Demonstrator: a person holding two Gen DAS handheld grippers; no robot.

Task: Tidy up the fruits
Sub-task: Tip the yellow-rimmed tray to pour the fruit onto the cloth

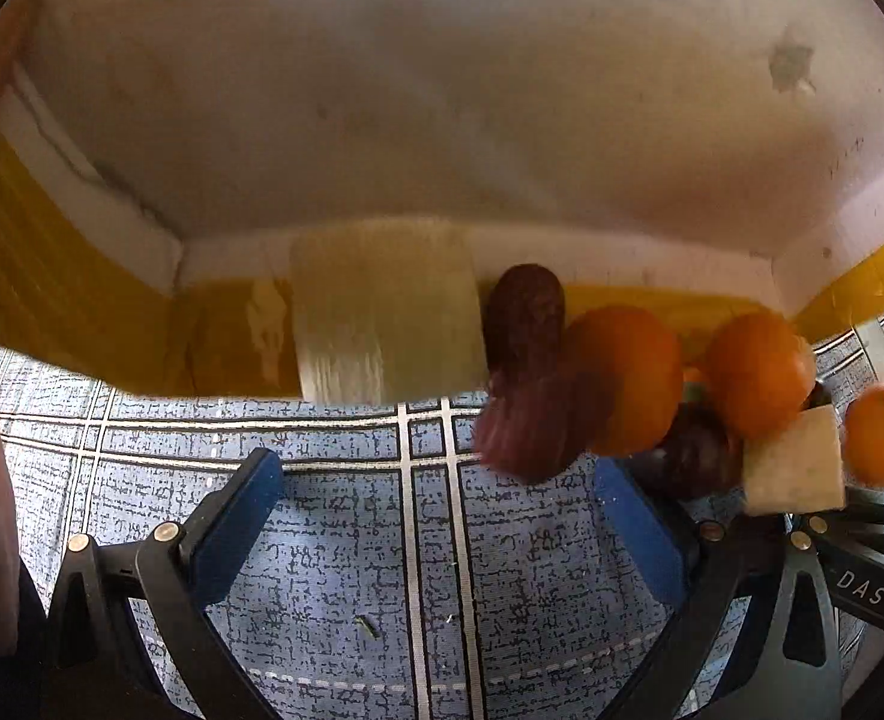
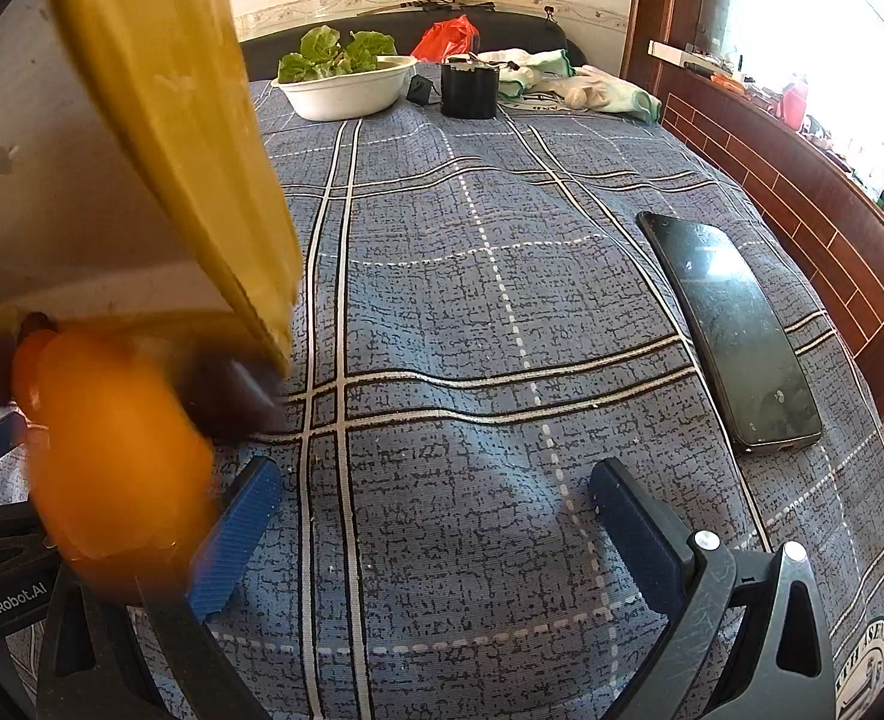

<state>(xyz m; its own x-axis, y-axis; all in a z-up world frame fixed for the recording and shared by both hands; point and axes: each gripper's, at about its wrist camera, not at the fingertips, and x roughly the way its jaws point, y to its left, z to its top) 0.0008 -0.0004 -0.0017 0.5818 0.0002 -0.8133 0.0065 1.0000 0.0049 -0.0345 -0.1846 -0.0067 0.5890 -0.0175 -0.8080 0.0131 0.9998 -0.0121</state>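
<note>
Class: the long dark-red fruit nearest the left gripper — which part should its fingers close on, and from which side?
Probably the rounded lower end of the dark-red fruit: it juts onto the bare cloth, while an orange crowds its right. Come from the front-left with the open left gripper.

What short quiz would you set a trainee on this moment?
1. True or false: the left tongs and the right tongs are both open and empty.
2. In the right view, what lies on the cloth to the right of the tongs? A) a phone B) a knife C) a plate
3. How many oranges show in the left view?

Key: 1 true. 2 A, the phone. 3 three, all blurred.
</note>
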